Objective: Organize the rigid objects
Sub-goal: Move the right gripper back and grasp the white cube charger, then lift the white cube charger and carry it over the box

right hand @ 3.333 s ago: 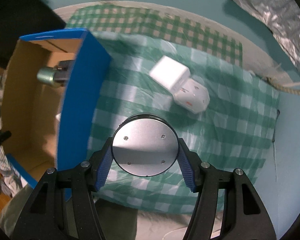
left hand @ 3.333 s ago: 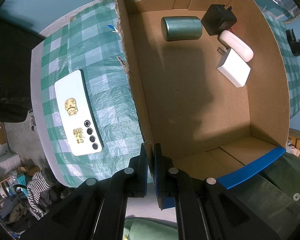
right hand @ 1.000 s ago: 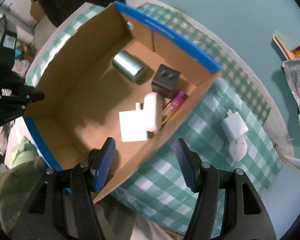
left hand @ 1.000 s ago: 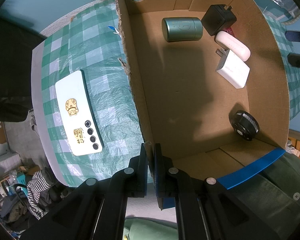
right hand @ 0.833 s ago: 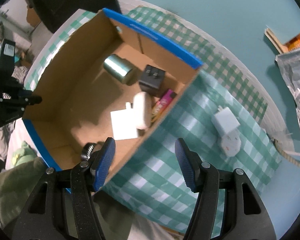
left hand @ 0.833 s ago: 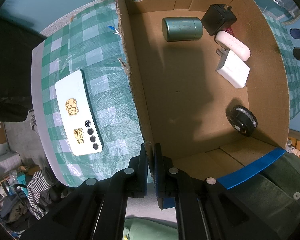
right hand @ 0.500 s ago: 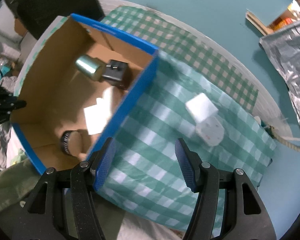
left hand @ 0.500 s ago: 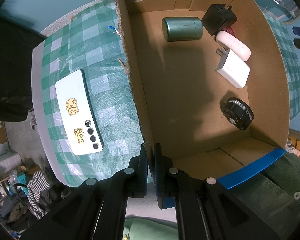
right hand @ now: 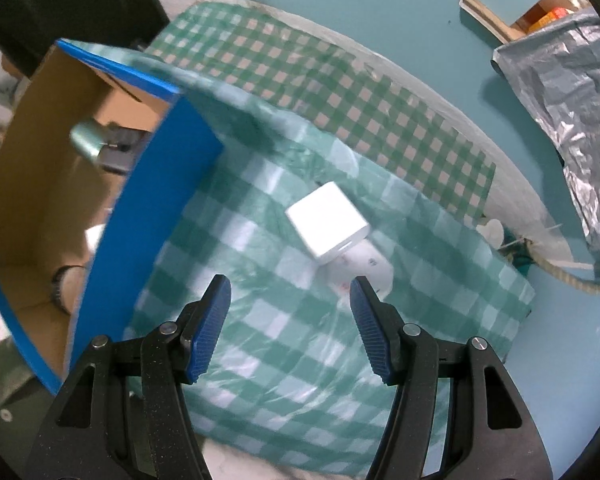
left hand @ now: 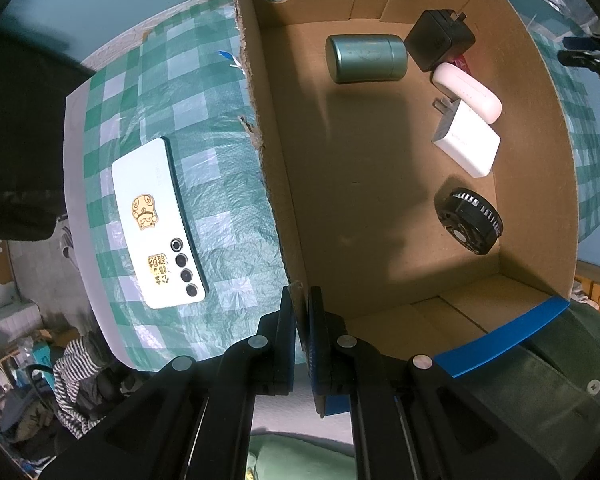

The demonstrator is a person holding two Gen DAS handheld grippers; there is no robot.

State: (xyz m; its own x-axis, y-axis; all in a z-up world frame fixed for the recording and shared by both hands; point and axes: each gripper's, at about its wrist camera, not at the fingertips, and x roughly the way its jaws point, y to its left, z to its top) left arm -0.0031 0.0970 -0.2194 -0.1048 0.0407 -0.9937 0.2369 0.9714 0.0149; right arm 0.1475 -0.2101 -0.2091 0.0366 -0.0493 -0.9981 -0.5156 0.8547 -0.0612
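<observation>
Gold stickers on the phone [left hand: 156,224] carry writing too small to read. Left gripper [left hand: 302,300] clenched on the box [left hand: 276,208] wall. Right gripper [right hand: 290,304] released, empty, over the cloth [right hand: 260,344] near the white charger [right hand: 326,220].

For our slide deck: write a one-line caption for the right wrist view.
Open right tool above green checked cloth, facing a white charger beside the blue-sided cardboard box.

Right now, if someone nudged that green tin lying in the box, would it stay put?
Probably not. The green cylindrical tin lies on its side on the cardboard box floor, so a nudge across its length would likely roll it. It looks like rigid, smooth metal, so it may slip in a grip. The black charger close beside it might stop it.
</observation>
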